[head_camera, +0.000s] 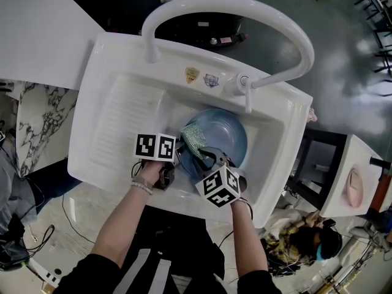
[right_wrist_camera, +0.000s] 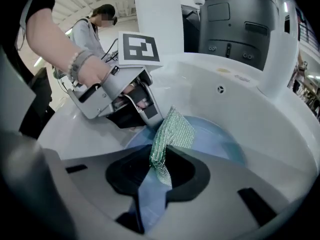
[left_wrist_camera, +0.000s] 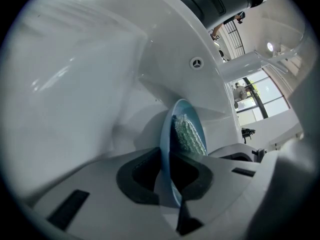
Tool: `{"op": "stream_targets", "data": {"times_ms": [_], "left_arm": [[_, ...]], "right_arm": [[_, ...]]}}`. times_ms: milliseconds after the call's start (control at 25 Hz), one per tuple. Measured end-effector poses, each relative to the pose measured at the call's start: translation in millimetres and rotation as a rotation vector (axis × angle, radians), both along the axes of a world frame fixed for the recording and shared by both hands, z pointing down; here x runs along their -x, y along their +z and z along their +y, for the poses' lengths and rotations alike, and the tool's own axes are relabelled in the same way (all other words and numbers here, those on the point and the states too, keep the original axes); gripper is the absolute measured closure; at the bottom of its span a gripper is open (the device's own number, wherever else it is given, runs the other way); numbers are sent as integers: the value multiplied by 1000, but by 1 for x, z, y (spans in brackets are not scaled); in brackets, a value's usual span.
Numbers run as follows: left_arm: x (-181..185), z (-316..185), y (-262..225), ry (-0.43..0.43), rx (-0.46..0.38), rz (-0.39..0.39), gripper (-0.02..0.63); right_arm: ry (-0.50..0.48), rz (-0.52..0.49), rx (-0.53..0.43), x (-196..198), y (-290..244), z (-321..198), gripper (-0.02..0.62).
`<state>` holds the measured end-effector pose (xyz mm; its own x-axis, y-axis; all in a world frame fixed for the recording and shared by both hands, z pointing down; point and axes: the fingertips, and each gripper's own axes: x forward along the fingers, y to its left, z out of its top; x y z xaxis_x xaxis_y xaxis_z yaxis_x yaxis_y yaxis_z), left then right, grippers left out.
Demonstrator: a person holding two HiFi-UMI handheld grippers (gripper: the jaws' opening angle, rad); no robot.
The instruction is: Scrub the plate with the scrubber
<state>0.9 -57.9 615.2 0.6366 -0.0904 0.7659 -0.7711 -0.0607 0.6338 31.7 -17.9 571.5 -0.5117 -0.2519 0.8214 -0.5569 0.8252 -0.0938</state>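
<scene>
A blue plate (head_camera: 226, 133) stands tilted in the basin of a white sink (head_camera: 107, 66). My left gripper (head_camera: 181, 157) is shut on the plate's near left rim; in the left gripper view the plate (left_wrist_camera: 167, 149) runs edge-on between the jaws of the left gripper (left_wrist_camera: 168, 178). A green mesh scrubber (head_camera: 194, 138) lies against the plate's face. My right gripper (head_camera: 206, 158) is shut on its lower end. The right gripper view shows the scrubber (right_wrist_camera: 172, 131) rising from the right gripper (right_wrist_camera: 158, 171), with the plate (right_wrist_camera: 215, 139) behind it and the left gripper (right_wrist_camera: 142, 109) at the rim.
A tall white arched faucet (head_camera: 226, 8) spans the sink, its spout (head_camera: 247, 100) above the plate. A ribbed drainboard (head_camera: 119, 133) fills the sink's left half. A white counter (head_camera: 37, 35) lies to the left. A person (right_wrist_camera: 95, 29) stands in the background.
</scene>
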Motion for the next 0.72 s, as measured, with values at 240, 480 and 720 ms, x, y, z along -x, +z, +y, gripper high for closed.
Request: {"op": "stream_targets", "data": {"times_ms": [240,480,720], "left_arm": [[1,-2,3,-10,2,-6,577],[-5,0,0,-2,-6,8,575],[-6,0,0,-1,-8,6,575]], "right_arm": [[78,-18,-13,-13,-20,-3,505],[131,159,-164,-58,-26,-22,506],[193,307,-275,-98,-24,-44,506]]}}
